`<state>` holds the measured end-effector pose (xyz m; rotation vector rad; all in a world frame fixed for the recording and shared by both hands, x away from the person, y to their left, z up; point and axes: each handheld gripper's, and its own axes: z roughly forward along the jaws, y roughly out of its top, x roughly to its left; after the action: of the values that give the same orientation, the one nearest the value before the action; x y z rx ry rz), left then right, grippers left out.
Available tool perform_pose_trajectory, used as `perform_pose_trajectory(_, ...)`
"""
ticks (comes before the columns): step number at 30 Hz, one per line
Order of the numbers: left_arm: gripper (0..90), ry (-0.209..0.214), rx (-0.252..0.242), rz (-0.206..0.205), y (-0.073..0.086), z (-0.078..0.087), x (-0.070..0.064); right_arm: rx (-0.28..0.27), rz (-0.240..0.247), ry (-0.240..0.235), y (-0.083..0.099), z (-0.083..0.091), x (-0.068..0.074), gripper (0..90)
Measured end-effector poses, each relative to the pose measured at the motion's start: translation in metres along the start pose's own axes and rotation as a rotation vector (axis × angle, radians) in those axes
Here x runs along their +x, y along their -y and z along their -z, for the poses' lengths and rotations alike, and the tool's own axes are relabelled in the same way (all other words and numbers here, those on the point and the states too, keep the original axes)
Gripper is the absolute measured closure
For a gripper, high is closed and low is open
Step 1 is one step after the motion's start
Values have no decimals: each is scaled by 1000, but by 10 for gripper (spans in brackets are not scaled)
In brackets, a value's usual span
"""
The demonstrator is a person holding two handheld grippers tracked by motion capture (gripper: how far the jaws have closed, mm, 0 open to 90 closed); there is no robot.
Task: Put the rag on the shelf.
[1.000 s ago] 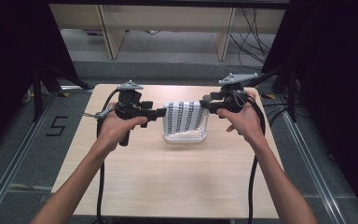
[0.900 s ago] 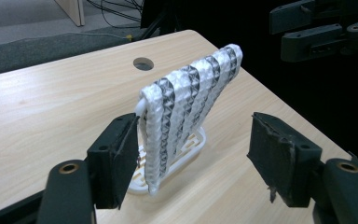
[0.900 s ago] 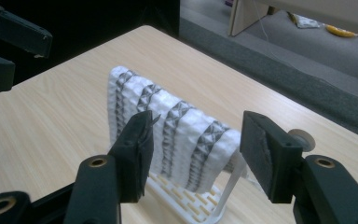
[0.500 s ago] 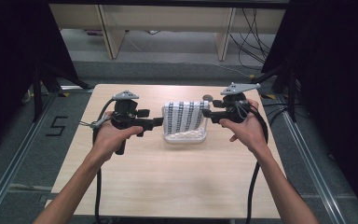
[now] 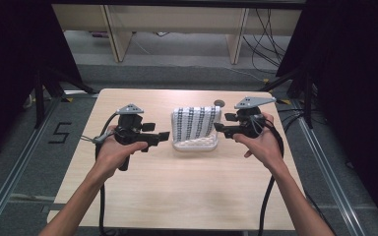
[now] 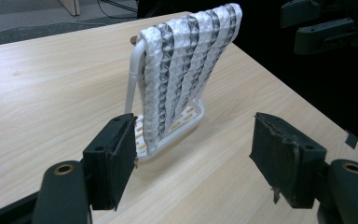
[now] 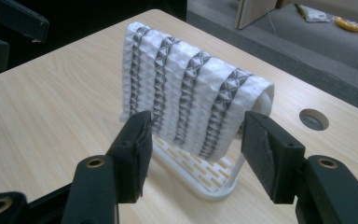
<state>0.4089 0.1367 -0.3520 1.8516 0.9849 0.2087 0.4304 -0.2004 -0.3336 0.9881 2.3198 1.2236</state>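
High view: light wood table [image 5: 187, 196], a white rack [image 5: 195, 143] w/ slotted base near centre, slightly toward 12 o'clock. A white cloth [image 5: 196, 123] w/ dark grey patterned stripes is draped over the rack's upright hoop, hanging down both sides. A small round hole [image 5: 219, 103] in the table sits just past the rack at approx 1 o'clock from it.

Left tool [image 5: 163, 136] is at 9 o'clock of the rack, held in the person's left hand [image 5: 114, 152], jaws pointing toward 3 o'clock at the rack; near it but apart. Right tool [image 5: 217, 128] is at 3 o'clock of the rack, in the right hand [image 5: 261, 142], jaws pointing toward 9 o'clock, tips just beside the cloth edge; can't tell if touching. Grey three-cornered plates on top of both, cables trail back toward 6 o'clock.

Left gripper view: left tool [image 6: 193, 154] jaws wide apart, nothing between the pads; rack [image 6: 177, 128] and cloth [image 6: 186, 70] ahead, off the tips. Right tool's black body shows at 1–2 o'clock.

Right gripper view: right tool [image 7: 193, 144] jaws spread wide, holding nothing; cloth [image 7: 191, 102] hangs straight ahead betw. the jaws in line of sight, rack base [image 7: 196, 175] below it. Hole [image 7: 314, 119] at 3 o'clock.
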Motion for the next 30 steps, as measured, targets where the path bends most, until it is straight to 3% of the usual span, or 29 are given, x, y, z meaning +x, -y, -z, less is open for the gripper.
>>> perform_pose_trajectory(6,300,9,-2,1,7,2,-1,-3,-6,-6,8,-1,3,443)
perform_pose_trajectory(8,300,10,-1,0,10,3,-1,-1,16,-2,11,-1,3,442)
perform_pose_trajectory(10,300,10,-2,1,13,5,-1,-1,-8,-6,14,0,6,442)
perform_pose_trajectory(11,300,10,-2,2,14,5,-2,6,15,-9,14,1,5,443)
perform_pose_trajectory(12,300,15,-4,-1,15,6,-2,4,-1,-8,16,1,7,442)
perform_pose_trajectory(21,300,2,3,-18,26,12,-3,11,7,-16,24,2,9,440)
perform_pose_trajectory(30,300,7,3,-6,39,13,-2,17,-2,-30,35,-1,11,427)
